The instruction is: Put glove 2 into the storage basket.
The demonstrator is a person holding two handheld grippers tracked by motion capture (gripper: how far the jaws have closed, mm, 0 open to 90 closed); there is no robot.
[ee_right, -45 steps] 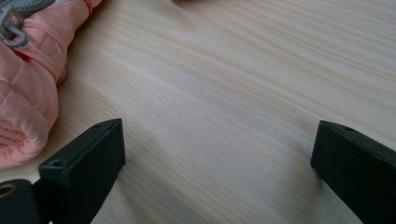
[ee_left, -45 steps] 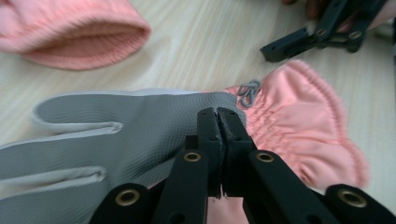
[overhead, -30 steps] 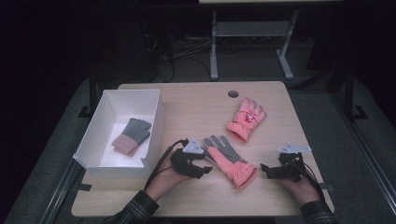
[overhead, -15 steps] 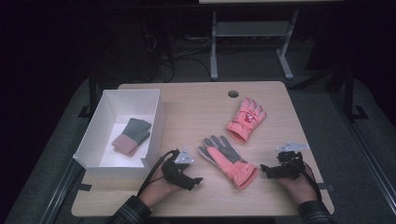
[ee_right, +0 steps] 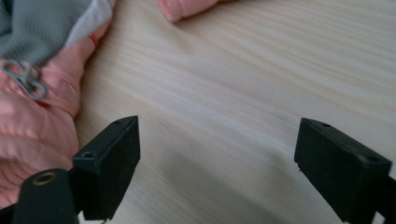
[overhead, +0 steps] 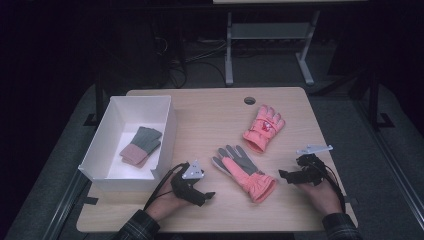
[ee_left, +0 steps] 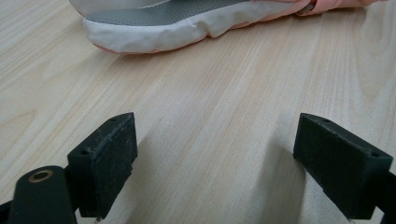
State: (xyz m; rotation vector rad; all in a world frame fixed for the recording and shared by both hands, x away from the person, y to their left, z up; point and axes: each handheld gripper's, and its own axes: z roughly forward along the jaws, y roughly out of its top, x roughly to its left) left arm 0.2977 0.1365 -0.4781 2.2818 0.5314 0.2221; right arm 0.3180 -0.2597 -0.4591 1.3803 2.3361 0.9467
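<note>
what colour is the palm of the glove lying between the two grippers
Grey, with a white edge, on a pink glove; clearest in the left gripper view.

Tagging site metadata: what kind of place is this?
Probably a lab or data-collection room, not a home: a wooden table with a cable hole on grey carpet, a metal frame with cables behind, gloves and a white box laid out.
</note>
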